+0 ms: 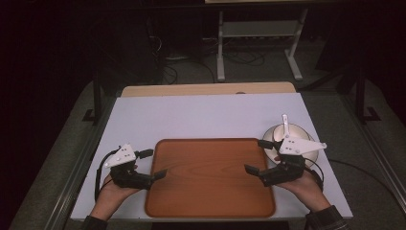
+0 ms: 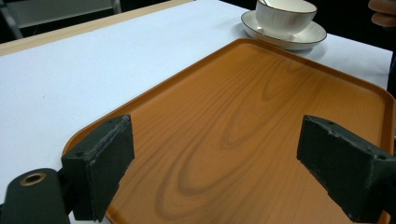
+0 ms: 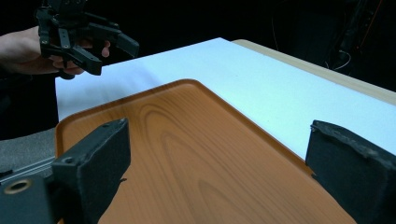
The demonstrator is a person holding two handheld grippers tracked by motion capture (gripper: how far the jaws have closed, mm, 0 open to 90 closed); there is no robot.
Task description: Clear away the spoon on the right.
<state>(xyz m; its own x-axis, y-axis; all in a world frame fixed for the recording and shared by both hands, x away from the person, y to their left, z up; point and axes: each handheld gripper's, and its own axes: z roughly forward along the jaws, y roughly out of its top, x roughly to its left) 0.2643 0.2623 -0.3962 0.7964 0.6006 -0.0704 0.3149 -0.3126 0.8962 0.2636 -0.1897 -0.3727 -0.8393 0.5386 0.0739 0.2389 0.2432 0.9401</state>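
A brown wood-grain tray [image 1: 210, 191] lies empty at the near middle of the white table top [image 1: 201, 115]. My left gripper [image 1: 153, 163] hangs at the tray's left edge, held by a hand, jaws open and holding nothing. My right gripper [image 1: 257, 155] hovers over the tray's right edge, also open and holding nothing. In the left gripper view the open left gripper [image 2: 224, 172] frames the bare tray [image 2: 243, 116]. The right gripper [image 3: 219, 177] likewise looks across the tray [image 3: 187, 154], with the left gripper [image 3: 100, 51] beyond it.
A white cup [image 1: 287, 134] on a saucer [image 1: 313, 153], with a spoon [image 1: 285, 123] standing in it, sits just right of the tray behind my right gripper; the cup [image 2: 285, 16] and saucer [image 2: 308, 37] are past the tray's far corner. A white metal frame [image 1: 261, 43] stands on the floor beyond the table.
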